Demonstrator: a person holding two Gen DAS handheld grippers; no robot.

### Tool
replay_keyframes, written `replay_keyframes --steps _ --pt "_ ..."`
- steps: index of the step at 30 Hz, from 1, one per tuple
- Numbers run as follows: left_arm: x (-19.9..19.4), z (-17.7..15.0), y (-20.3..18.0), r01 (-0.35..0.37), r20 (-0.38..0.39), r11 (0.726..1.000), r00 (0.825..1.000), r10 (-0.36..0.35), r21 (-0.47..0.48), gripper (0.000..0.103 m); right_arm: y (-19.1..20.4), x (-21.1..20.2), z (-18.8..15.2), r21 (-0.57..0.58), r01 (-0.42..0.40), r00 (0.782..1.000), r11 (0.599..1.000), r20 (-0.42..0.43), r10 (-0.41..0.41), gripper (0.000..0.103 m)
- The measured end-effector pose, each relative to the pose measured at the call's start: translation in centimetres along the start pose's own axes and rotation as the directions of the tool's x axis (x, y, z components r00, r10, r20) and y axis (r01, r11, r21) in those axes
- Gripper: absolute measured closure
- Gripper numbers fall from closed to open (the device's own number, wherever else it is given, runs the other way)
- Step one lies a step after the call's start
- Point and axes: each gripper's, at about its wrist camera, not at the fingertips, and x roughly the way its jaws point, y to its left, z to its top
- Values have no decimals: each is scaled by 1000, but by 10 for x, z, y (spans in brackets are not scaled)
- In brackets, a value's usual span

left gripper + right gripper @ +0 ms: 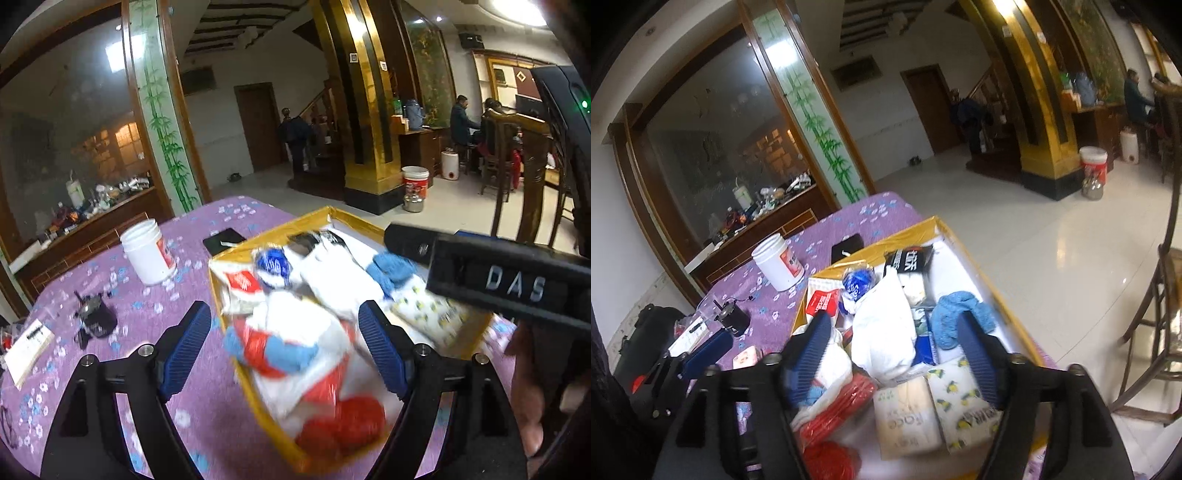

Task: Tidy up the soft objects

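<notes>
Leftmost, a white jar (147,253) and a small dark gadget (96,322) stand on the purple flowered surface (110,295), probably set aside as hard things that don't belong with the soft ones. Next, the left claw (284,343) hangs spread wide over the gold-edged box (325,216), nothing pressed between its blue pads; a red, white and blue cloth bundle (295,354) lies below, too blurred to tell its shape. Rightward, the right claw (894,354) also stands open above a white bag (882,332), a blue knit piece (951,317) and tissue packs (908,417), gathered in the box. Its near corner is cut off.
</notes>
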Motion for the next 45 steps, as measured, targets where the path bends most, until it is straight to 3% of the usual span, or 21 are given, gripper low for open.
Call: replay_keyframes --steps 6,10,13,16,22,32,45 --pt "-29 -34 26 26 -7 999 1000 -26 -40 20 18 -30 -24 -49 72 996 996 46 -70 6" --pt "-42 -61 46 23 -5 996 1000 -24 -85 16 39 -38 -58 -119 155 987 981 48 -150 4" --pt "-41 -72 54 -1 -47 995 999 -4 -104 16 50 -49 -82 -99 185 979 978 110 -174 4" --pt "-38 -76 57 8 -69 994 997 -16 -109 16 71 -52 -96 -165 225 966 960 168 -197 4" --pt "-43 -81 47 -7 -41 999 999 5 -53 16 79 -57 -99 -152 240 958 959 197 -209 4" --pt "-40 -82 43 -114 -67 993 991 113 -14 16 68 -53 -105 -107 262 954 959 180 -240 0" --pt "-39 -83 37 -125 -80 992 989 126 21 16 63 -48 -106 -93 234 963 968 163 -217 0"
